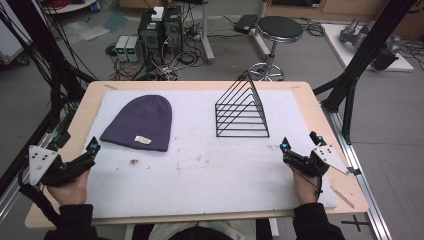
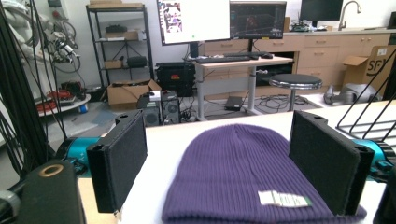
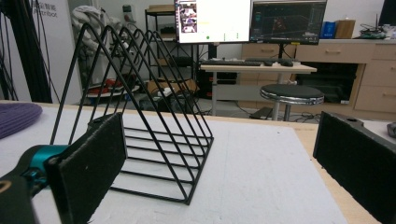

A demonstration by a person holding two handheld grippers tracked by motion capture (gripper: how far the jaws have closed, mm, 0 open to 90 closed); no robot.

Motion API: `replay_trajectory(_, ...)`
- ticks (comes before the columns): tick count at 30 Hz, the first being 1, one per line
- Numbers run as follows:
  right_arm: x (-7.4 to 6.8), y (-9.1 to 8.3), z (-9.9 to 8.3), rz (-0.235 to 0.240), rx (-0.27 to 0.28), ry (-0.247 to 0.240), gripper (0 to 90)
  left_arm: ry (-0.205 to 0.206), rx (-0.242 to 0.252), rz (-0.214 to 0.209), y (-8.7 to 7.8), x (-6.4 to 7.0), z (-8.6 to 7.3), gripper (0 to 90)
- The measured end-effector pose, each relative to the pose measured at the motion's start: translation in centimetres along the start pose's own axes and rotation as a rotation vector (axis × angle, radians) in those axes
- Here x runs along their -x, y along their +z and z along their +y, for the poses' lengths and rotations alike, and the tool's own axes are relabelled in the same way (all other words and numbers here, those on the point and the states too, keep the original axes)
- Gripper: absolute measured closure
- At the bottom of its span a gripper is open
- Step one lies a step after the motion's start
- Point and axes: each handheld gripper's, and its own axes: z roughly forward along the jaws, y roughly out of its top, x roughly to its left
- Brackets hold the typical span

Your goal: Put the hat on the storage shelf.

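High view looks down over the whole table [image 1: 200, 170]; left gripper view sits low, close on the purple beanie [image 2: 238, 177] — right gripper view low before the wire rack [image 3: 149, 116], both facing the monitors [image 3: 252, 21].

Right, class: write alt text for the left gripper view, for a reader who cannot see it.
A purple ribbed beanie with a small white label lies flat on a white table mat, framed between the open black tongs of a hand-held gripper. Behind the table are a desk with monitors, a round black stool and shelving.
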Motion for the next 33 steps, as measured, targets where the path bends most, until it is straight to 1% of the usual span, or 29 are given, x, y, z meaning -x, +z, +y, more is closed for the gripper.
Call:
replay_trajectory(1,0.0,0.0,0.0,0.001,-0.001,0.000,1.8,0.006,0.002,-0.005,0.0,-0.3,1.1,19.8)
replay_trajectory(2,0.0,0.0,0.0,0.002,-0.002,-0.003,1.8,0.006,0.002,-0.005,0.0,-0.3,1.1,19.9)
replay_trajectory(5,0.0,0.0,0.0,0.005,-0.004,0.000,1.8,0.011,0.013,-0.009,0.2,-0.9,2.8,19.8)
replay_trajectory(9,0.0,0.1,0.0,0.008,-0.006,-0.004,1.8,0.014,0.021,-0.027,0.7,-1.7,5.0,19.7)
replay_trajectory(11,-0.1,0.1,0.0,0.010,-0.009,-0.002,1.8,0.022,0.026,-0.039,1.0,-2.0,5.9,19.7)
replay_trajectory(12,-0.1,0.1,0.0,0.013,-0.009,-0.004,1.8,0.022,0.028,-0.046,1.2,-2.2,6.3,19.6)
replay_trajectory(14,-0.1,0.1,-0.1,0.015,-0.009,-0.006,1.8,0.009,0.031,-0.072,1.7,-2.5,7.0,19.7)
replay_trajectory(16,-0.1,0.1,-0.1,0.014,-0.012,-0.007,1.8,-0.001,0.025,-0.083,2.4,-2.8,7.4,19.7)
replay_trajectory(17,-0.1,0.2,-0.1,0.015,-0.012,-0.008,1.8,0.011,0.013,-0.085,3.1,-2.7,7.9,19.7)
replay_trajectory(18,-0.1,0.2,-0.1,0.016,-0.011,-0.010,1.8,0.011,0.013,-0.085,3.1,-2.7,7.9,19.7)
replay_trajectory(20,-0.1,0.2,-0.1,0.016,-0.015,-0.010,1.8,0.026,0.008,-0.092,3.9,-2.5,8.3,19.7)
replay_trajectory(21,-0.1,0.2,-0.1,0.016,-0.015,-0.011,1.8,0.035,0.005,-0.104,4.7,-2.0,8.9,19.7)
replay_trajectory(22,-0.1,0.2,-0.1,0.016,-0.015,-0.011,1.8,0.035,0.005,-0.104,4.7,-2.0,8.9,19.7)
replay_trajectory(26,-0.1,0.2,-0.1,0.014,-0.019,-0.013,1.8,0.042,0.028,-0.145,6.5,-0.6,10.3,19.9)
replay_trajectory(27,-0.1,0.2,-0.1,0.015,-0.020,-0.012,1.8,0.049,0.025,-0.151,7.0,-0.3,10.6,20.0)
replay_trajectory(28,-0.1,0.2,-0.1,0.018,-0.018,-0.015,1.8,0.060,0.010,-0.170,8.2,0.2,11.2,20.0)
replay_trajectory(29,-0.1,0.2,-0.1,0.022,-0.019,-0.012,1.8,0.060,0.010,-0.170,8.2,0.2,11.2,20.0)
replay_trajectory(32,-0.2,0.3,-0.2,0.031,-0.030,-0.020,1.8,0.069,-0.036,-0.195,10.1,0.7,11.4,19.8)
replay_trajectory(33,-0.2,0.3,-0.2,0.033,-0.030,-0.022,1.8,0.085,-0.066,-0.209,11.5,1.1,11.4,19.8)
